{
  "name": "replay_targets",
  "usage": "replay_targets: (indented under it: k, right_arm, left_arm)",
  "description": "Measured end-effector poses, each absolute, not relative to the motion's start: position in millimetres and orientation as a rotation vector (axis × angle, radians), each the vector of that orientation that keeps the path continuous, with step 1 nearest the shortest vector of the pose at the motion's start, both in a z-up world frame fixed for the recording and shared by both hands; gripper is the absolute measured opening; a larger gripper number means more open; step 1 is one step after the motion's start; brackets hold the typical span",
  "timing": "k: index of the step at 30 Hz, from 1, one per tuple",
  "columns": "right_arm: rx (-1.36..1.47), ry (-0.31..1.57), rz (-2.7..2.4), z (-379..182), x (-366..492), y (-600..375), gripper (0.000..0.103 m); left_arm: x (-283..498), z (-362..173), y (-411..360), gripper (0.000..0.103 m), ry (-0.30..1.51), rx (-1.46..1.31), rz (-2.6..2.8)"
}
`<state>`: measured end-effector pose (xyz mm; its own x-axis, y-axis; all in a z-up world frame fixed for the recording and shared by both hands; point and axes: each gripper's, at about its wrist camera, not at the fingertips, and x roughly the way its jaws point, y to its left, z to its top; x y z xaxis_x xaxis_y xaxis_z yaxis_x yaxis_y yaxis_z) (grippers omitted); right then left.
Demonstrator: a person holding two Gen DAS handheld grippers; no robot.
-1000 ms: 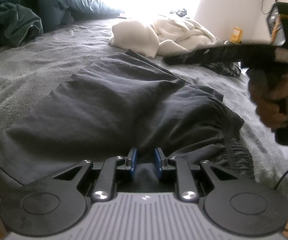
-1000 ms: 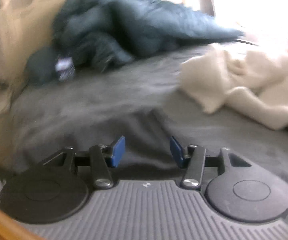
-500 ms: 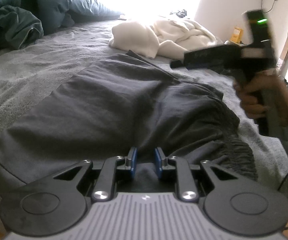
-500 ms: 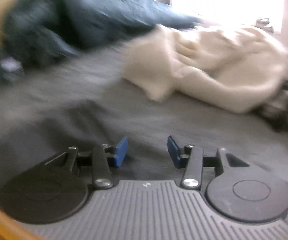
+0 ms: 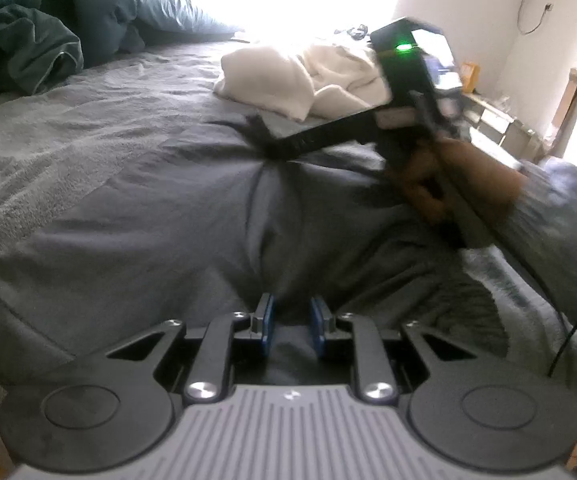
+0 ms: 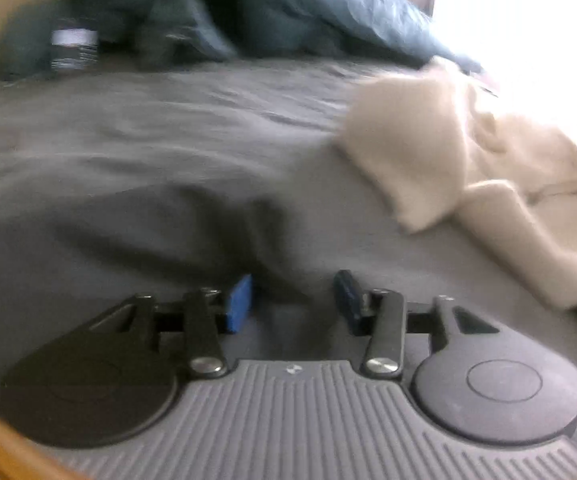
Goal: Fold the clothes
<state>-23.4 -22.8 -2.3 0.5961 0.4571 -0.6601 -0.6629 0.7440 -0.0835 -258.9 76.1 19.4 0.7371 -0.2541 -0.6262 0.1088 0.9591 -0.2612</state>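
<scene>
While the dark grey garment (image 5: pixel 148 240) lies spread across the near part of the bed (image 5: pixel 68 128), the left claw (image 5: pixel 291 330) sits at its near hem, blue pads narrowed onto a pinch of the cloth that bunches between them. Right claw (image 6: pixel 293 300) is at the garment's far edge; its pads stand apart with dark cloth just ahead of them, nothing clamped as far as the blurred right wrist view shows. From the left wrist view, the right hand (image 5: pixel 448 184) holds its tool tipped down onto a puckered point in the fabric.

Handling, judged: soft, light, limp knit; it drapes and wrinkles, offers no stiffness, slides easily over the bed cover. A gathered, elastic-looking band (image 5: pixel 468 320) shows at the near right edge. Best holds: hems and corners, taking all layers in one pinch.

Cream garment (image 5: pixel 288 84) lies heaped toward the far edge, apart. Fold stage: undetermined.
</scene>
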Motion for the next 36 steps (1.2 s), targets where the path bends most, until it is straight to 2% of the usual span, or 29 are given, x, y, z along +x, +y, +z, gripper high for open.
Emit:
replay_targets:
  k: [3, 5, 9, 11, 18, 22, 24, 31, 34, 36]
  right_arm:
    - [-0.317, 0.668, 0.522, 2.7, 4.3, -26.2, 0.045]
    - [-0.317, 0.625, 0.498, 7.2, 7.3, -32.9, 0.045]
    - [-0.159, 0.657, 0.642, 19.4, 19.6, -54.7, 0.045]
    - [-0.137, 0.665, 0.687, 21.6, 24.5, -58.3, 0.049]
    - [-0.066, 0.732, 0.824, 17.9, 21.8, -64.5, 0.066]
    - [0.079, 0.827, 0.910, 8.7, 35.6, -68.0, 0.081]
    - [0.142, 0.872, 0.947, 3.2, 43.9, -67.1, 0.081]
    - [0.172, 0.899, 1.045, -0.7, 44.6, -56.8, 0.083]
    - [0.171, 0.914, 1.096, -1.6, 40.1, -49.4, 0.085]
    - [0.165, 0.932, 1.129, -2.6, 36.8, -40.9, 0.085]
  left_arm:
    - [-278.8, 34.0, 90.1, 0.026, 0.681, -0.308, -0.205]
    - [-301.4, 45.7, 103.7, 0.032, 0.639, -0.357, -0.190]
    - [-340.8, 53.4, 141.5, 0.037, 0.608, -0.491, -0.075]
    - [-352.8, 47.2, 162.1, 0.043, 0.616, -0.589, -0.006]
    - [-355.6, 9.7, 202.5, 0.047, 0.638, -0.867, 0.040]
    - [-346.3, -14.5, 215.6, 0.050, 0.574, -1.076, -0.067]
    - [-342.9, -23.7, 220.8, 0.058, 0.543, -1.161, -0.113]
    - [-321.1, -34.0, 220.0, 0.056, 0.534, -1.180, -0.133]
    - [-311.8, -38.4, 219.7, 0.052, 0.530, -1.189, -0.142]
    - [-305.5, -41.3, 219.4, 0.045, 0.527, -1.194, -0.147]
